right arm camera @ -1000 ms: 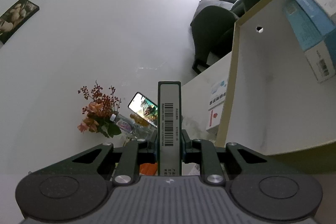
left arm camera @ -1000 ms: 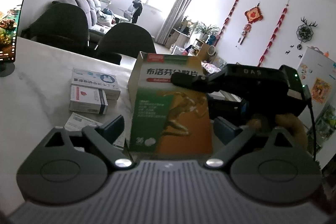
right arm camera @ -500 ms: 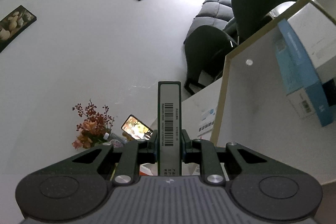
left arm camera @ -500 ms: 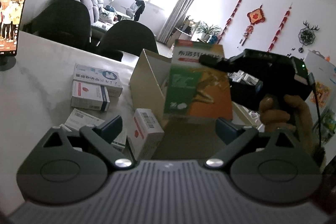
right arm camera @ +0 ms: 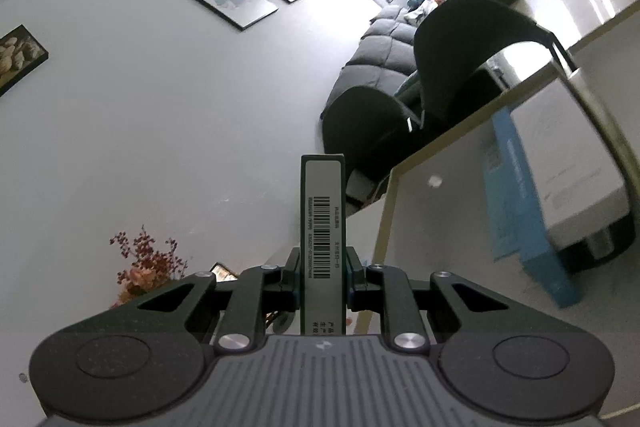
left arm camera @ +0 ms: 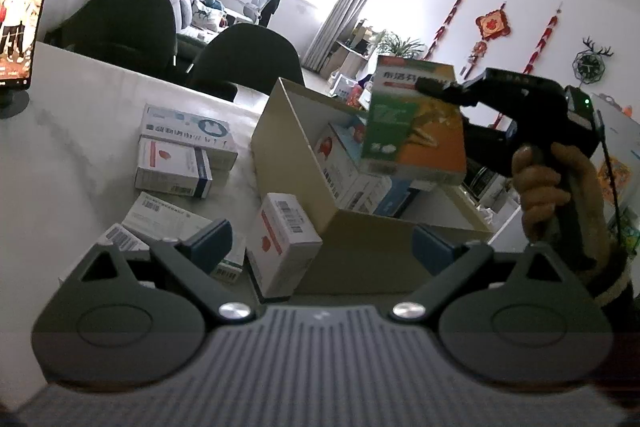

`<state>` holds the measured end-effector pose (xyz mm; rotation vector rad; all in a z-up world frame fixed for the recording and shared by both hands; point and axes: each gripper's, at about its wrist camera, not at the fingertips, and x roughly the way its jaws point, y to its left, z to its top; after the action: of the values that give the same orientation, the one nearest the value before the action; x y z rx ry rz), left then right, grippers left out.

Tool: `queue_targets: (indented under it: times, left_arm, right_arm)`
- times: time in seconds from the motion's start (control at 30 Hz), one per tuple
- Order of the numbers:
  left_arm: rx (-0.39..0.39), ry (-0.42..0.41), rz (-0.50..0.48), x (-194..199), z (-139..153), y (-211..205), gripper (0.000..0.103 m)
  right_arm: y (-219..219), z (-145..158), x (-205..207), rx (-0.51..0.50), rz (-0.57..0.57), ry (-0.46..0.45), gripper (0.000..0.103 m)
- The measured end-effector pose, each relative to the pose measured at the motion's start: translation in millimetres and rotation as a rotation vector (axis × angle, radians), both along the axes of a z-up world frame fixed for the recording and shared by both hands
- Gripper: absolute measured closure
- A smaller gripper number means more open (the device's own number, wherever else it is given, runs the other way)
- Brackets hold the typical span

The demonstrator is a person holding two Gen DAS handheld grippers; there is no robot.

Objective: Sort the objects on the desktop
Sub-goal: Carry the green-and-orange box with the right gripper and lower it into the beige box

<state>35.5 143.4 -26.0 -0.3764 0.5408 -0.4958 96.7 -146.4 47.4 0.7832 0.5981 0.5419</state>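
Cardboard box (left arm camera: 296, 163) stands open right of the loose cartons on our marble table (left arm camera: 80, 147). Above it our right gripper (right arm camera: 323, 285) clamps a green-and-orange medicine carton (left arm camera: 414, 131), barcode on its narrow edge. Our left gripper (left arm camera: 322, 241) hangs near, jaws wide, holding nothing.

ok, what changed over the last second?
The right gripper carried the green-orange box away from the left wrist camera to above the open carton. Nothing gripped or released: right stays shut on the box, left gripper stays open and empty. Boxes on the table unmoved.
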Motion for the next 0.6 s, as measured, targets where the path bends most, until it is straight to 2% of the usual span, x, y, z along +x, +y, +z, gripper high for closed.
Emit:
queue_targets:
  times: [0.37,0.6]
  left_arm:
    - [-0.003,0.022,0.001,5.0,-5.0,2.9,0.005]
    - [0.001,0.029,0.000,6.6,-5.2,2.7,0.005]
  right_arm:
    - [-19.8,3.2,30.8,-0.075,-0.100,0.014,0.081]
    - [2.1,-5.7,64.0,-0.248,-0.112,0.061,0.081]
